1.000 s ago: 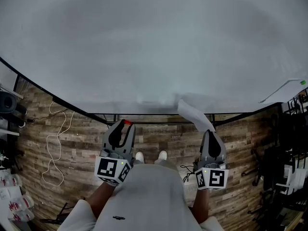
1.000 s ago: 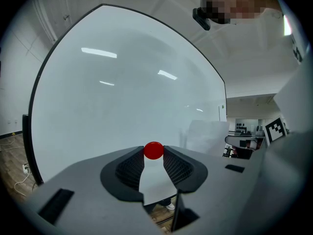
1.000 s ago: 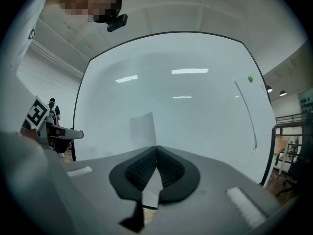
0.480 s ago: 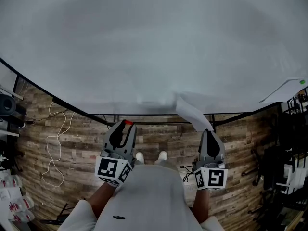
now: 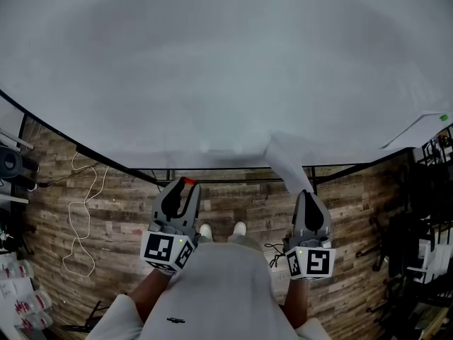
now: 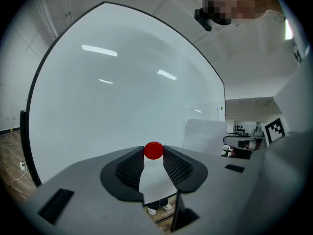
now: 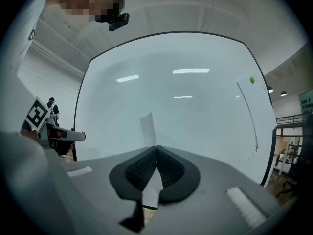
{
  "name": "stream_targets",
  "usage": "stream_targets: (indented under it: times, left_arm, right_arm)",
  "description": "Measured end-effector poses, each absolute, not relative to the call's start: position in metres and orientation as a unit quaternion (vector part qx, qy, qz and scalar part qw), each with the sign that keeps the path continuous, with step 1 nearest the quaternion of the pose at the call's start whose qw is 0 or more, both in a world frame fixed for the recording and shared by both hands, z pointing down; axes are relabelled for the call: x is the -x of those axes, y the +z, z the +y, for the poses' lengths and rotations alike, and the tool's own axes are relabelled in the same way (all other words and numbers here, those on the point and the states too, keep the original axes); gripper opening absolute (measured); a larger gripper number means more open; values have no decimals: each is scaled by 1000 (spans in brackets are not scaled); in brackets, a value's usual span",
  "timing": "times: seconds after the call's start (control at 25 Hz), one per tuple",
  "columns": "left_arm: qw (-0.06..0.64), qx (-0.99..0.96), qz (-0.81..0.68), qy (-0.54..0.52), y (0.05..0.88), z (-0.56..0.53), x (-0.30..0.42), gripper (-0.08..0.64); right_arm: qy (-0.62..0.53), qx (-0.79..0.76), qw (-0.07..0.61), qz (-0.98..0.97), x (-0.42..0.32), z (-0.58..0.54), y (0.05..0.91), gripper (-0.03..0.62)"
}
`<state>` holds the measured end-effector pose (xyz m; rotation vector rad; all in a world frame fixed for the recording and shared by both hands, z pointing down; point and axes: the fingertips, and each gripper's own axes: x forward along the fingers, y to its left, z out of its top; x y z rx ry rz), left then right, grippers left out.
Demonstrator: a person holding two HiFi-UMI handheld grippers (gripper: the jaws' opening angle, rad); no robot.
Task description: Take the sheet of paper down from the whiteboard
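Observation:
The whiteboard point(image 5: 212, 62) fills the head view ahead of me. My right gripper point(image 5: 306, 192) is shut on the lower edge of the white sheet of paper point(image 5: 289, 158), which rises off the board at an angle. In the right gripper view the sheet point(image 7: 148, 127) stands edge-on above the closed jaws. My left gripper point(image 5: 185, 183) is shut on a small red magnet point(image 5: 187, 180), held just off the board's bottom edge. The left gripper view shows the magnet point(image 6: 153, 150) pinched at the jaw tips, with the sheet point(image 6: 205, 135) to its right.
A second sheet point(image 5: 417, 129) hangs at the board's right under a green magnet point(image 5: 445, 118). The board's dark frame point(image 5: 226, 168) runs above a wood floor with a white cable point(image 5: 81, 218) at left. Dark equipment point(image 5: 425, 218) stands at right. My shoes point(image 5: 222, 229) are below the frame.
The sheet's free upper end has swung slightly right and looks broader. Both grippers have kept still, the left one still on the red magnet.

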<state>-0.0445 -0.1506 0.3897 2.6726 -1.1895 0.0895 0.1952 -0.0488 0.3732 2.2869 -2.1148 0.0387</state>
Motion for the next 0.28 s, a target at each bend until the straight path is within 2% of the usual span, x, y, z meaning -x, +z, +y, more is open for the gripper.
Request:
stream_targets:
  times: [0.28]
  left_arm:
    - [113,-907,-406,29,399,-150,42,124]
  right_arm:
    - [14,-734,15,-678,-198,-48,377,9]
